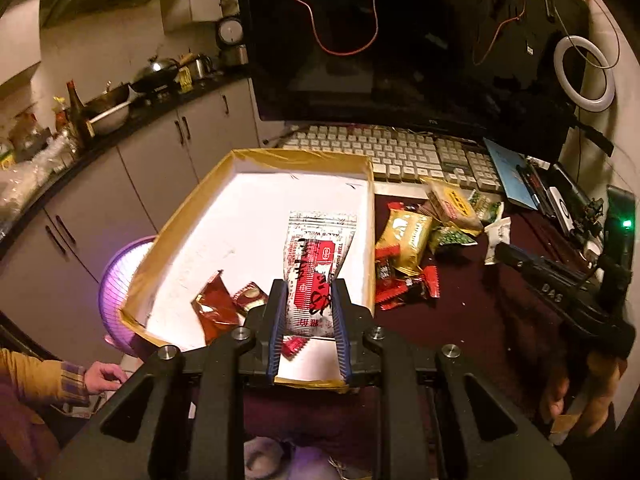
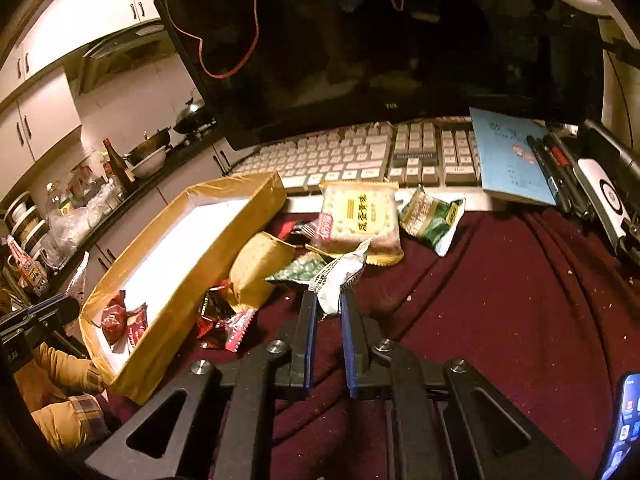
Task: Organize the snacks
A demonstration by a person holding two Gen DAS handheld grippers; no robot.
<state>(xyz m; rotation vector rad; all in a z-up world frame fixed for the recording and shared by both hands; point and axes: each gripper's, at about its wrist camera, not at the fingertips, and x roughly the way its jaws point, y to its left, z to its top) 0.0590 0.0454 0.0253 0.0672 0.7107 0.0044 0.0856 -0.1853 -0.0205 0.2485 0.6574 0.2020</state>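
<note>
Maroon cloth (image 2: pixel 500 300) covers the desk beside kitchen cabinets (image 1: pixel 168 148).

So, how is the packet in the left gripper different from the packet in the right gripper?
The red-and-white packet in the left gripper is long, flat and held above the gold-edged box; the white packet in the right gripper is shorter, crumpled and sits by the snack pile on the maroon cloth. Both are gripped at one end between closed jaws.

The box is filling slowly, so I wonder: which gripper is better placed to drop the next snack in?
Left. The left gripper already holds the red-and-white packet over the box; the right gripper grips a white packet over the maroon cloth, outside it.
</note>
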